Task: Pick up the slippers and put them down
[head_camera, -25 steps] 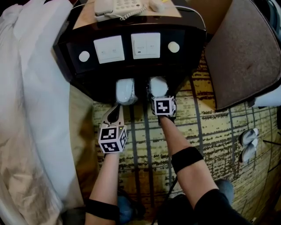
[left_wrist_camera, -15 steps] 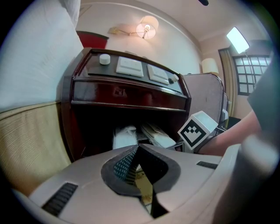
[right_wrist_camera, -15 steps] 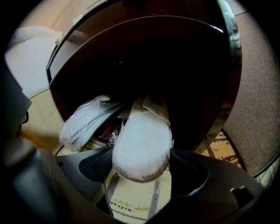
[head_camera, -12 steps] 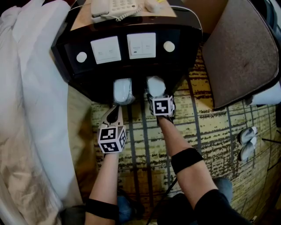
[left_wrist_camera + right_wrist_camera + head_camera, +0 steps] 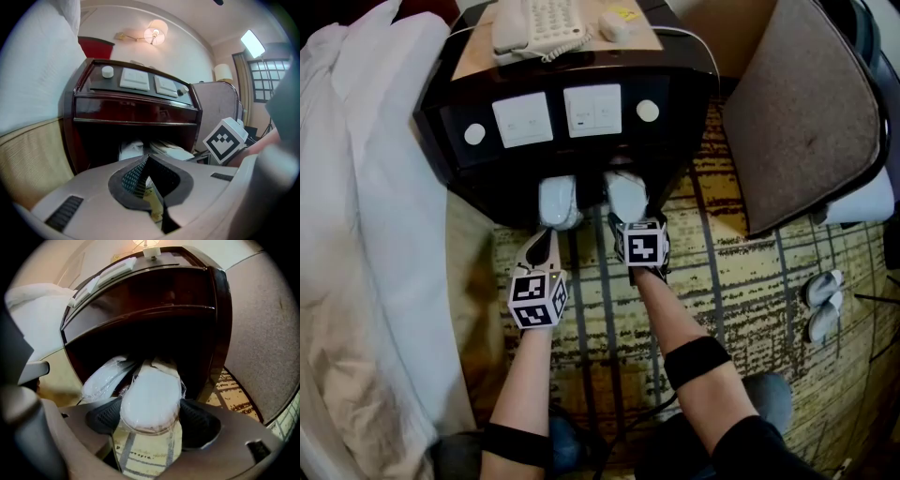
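Two white slippers in clear wrap lie in the dark space under the nightstand. The right slipper (image 5: 625,194) (image 5: 151,397) sits between the jaws of my right gripper (image 5: 628,216) (image 5: 151,419). Those jaws have just been closing, and their pads now press on its sides and hold its near end off the carpet. The left slipper (image 5: 558,200) (image 5: 105,378) lies beside it, untouched. My left gripper (image 5: 541,246) (image 5: 145,161) hovers just short of that slipper, shut with nothing in it.
The dark nightstand (image 5: 572,159) with white switch plates overhangs the slippers; a phone (image 5: 539,23) sits on top. The bed (image 5: 366,234) is at the left, a brown padded chair (image 5: 806,103) at the right. Another pair of slippers (image 5: 820,305) lies on the patterned carpet (image 5: 722,281).
My right gripper has drawn back a little and risen, with the right slipper between its jaws. The left gripper has stayed put.
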{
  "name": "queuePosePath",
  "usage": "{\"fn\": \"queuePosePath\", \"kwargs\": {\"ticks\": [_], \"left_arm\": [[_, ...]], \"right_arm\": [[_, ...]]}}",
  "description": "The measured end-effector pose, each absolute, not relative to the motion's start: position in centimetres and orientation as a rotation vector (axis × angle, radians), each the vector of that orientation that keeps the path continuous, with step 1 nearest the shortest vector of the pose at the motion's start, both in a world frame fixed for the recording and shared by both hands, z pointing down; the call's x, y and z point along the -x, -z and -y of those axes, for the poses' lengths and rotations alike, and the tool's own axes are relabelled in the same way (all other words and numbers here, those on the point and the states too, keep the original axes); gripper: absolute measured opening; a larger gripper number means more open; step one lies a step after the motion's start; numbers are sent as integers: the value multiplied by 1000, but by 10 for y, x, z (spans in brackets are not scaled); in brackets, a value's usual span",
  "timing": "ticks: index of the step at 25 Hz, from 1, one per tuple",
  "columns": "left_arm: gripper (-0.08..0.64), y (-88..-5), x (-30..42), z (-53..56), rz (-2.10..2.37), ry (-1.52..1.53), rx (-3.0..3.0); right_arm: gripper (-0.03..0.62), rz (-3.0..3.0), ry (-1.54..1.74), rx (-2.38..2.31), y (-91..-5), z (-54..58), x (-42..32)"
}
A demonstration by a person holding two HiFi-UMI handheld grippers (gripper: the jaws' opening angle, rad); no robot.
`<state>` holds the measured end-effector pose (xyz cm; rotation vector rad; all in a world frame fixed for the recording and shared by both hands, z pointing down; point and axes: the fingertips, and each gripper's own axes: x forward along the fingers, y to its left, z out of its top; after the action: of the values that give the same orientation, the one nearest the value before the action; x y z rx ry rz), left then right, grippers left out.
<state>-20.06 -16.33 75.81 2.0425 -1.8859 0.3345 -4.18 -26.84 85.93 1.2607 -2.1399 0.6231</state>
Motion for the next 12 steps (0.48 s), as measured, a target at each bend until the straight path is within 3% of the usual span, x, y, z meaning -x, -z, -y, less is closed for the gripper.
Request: {"fn": "queuePosePath", "kwargs": {"ticks": [12], "left_arm": [[1,-744,201,151,1892,-339,-2024]], "right_arm": [[390,2227,-596,-1275,-820,202,33]]}}
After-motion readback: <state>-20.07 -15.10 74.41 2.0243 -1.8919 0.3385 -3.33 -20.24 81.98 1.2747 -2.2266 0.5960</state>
